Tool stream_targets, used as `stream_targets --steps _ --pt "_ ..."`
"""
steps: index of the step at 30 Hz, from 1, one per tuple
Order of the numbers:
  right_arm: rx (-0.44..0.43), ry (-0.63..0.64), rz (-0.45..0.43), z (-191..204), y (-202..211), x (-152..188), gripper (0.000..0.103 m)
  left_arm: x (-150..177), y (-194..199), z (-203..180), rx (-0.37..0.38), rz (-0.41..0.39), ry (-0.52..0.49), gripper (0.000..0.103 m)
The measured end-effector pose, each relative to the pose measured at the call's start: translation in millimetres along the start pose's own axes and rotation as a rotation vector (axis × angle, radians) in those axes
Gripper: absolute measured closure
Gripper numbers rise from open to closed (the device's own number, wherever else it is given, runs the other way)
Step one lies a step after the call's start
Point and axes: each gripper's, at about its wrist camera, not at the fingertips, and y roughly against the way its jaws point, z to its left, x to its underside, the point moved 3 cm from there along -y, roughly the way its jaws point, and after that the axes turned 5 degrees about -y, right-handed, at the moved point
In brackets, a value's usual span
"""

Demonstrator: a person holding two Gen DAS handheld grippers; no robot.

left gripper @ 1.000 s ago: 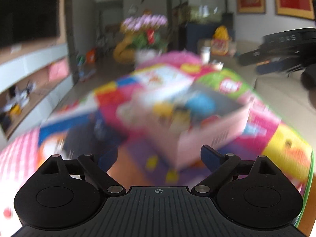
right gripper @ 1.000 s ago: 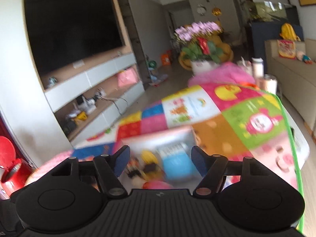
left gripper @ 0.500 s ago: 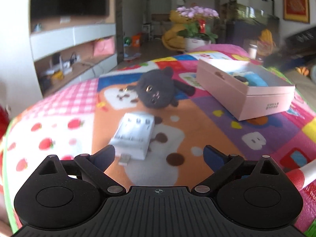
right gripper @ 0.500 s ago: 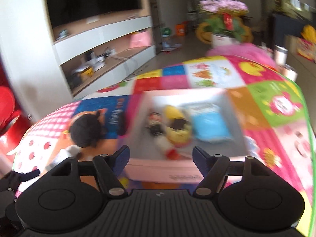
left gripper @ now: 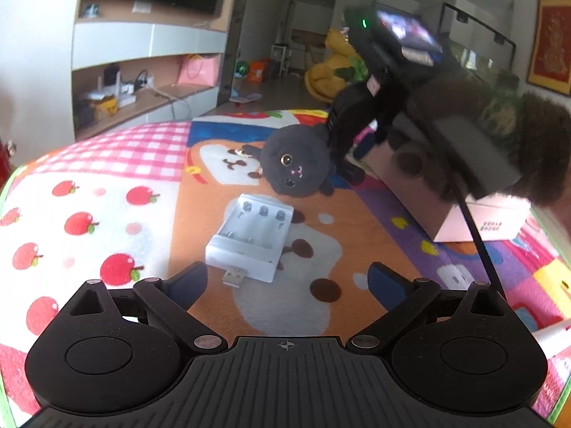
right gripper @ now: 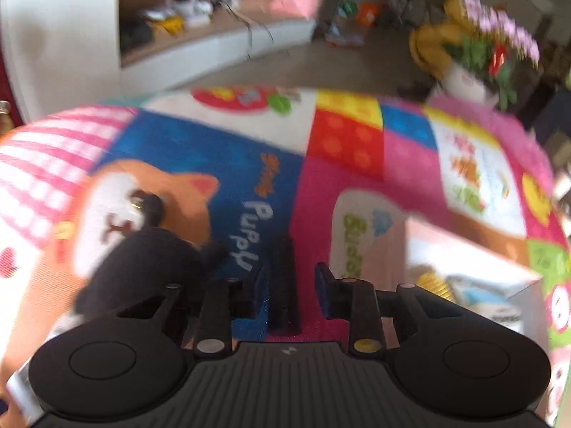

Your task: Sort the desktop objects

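Several items already lie in the pink box (right gripper: 464, 267) at far right; the black plush cat (left gripper: 294, 164) and white battery charger (left gripper: 253, 240) remain on the worktop (left gripper: 107, 214); left gripper (left gripper: 285, 280) jaws released near the charger; right gripper (right gripper: 291, 281) jaws have just been closing, nearly clenched, nothing visible between.

Bright daylight; left wrist view mostly sharp, right wrist view motion-blurred; fisheye bends both views' edges.

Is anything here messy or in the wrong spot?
Nothing looks broken or spilled. The gray plush cat and the white battery charger lie loose on the colorful mat, outside the pink box, where other small things already sit.
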Motion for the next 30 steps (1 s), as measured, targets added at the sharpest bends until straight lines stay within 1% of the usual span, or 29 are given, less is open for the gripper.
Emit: stream_targets --steps 1,2,3,5,10,11,12,13,16,17,18,20,22,24,25,26,27,28,30 --pt "-0.011 -0.019 0.027 -1 -7 1 0.083 0 0 2 0.004 0.001 0.011 0.004" --pt "-0.030 -0.037 0.049 -4 -10 4 0.084 0 0 3 0.010 0.000 0.019 0.004" --pt "-0.037 -0.045 0.050 -5 -8 8 0.084 1 1 3 0.014 -0.002 0.024 0.004" --pt "-0.072 -0.031 0.057 -4 3 19 0.084 1 1 4 0.015 -0.002 0.025 0.004" --pt "-0.154 -0.029 0.011 -10 65 67 0.085 1 1 5 0.017 -0.001 0.035 0.004" --pt "-0.182 -0.040 0.001 -15 80 79 0.088 1 0 5 0.017 0.000 0.038 0.004" --pt "-0.208 -0.056 -0.011 -20 94 90 0.096 1 0 5 0.016 0.002 0.040 0.004" --pt "-0.232 -0.078 -0.018 -28 108 103 0.102 1 0 5 0.015 0.005 0.041 0.004" --pt "-0.289 -0.182 -0.030 -57 135 133 0.102 1 -2 5 0.009 0.016 0.038 0.004" --pt "-0.282 -0.205 -0.036 -67 141 143 0.102 1 -3 5 0.006 0.020 0.036 0.004" --pt "-0.253 -0.219 -0.047 -76 145 154 0.102 1 -3 4 0.003 0.024 0.032 0.004" --pt "-0.155 -0.239 -0.094 -94 153 174 0.102 1 -3 3 -0.004 0.021 0.023 0.004" --pt "-0.077 -0.259 -0.133 -108 157 192 0.101 1 -1 -1 -0.017 0.015 0.000 0.004" --pt "-0.038 -0.312 -0.148 -123 157 213 0.094 0 -1 -9 -0.026 0.014 -0.052 0.004" --pt "-0.034 -0.355 -0.145 -130 156 223 0.081 0 0 -14 -0.026 0.009 -0.084 0.004" --pt "-0.028 -0.400 -0.147 -136 155 233 0.057 -1 1 -20 -0.025 0.005 -0.117 0.004" --pt "-0.012 -0.440 -0.155 -143 153 243 0.043 -2 2 -27 -0.008 0.003 -0.141 0.004" --pt "0.011 -0.476 -0.176 -147 153 254 0.026 -3 2 -34 0.022 0.003 -0.158 0.004" --pt "0.051 -0.511 -0.225 -154 155 270 0.024 -7 2 -52 0.100 0.006 -0.209 0.004"
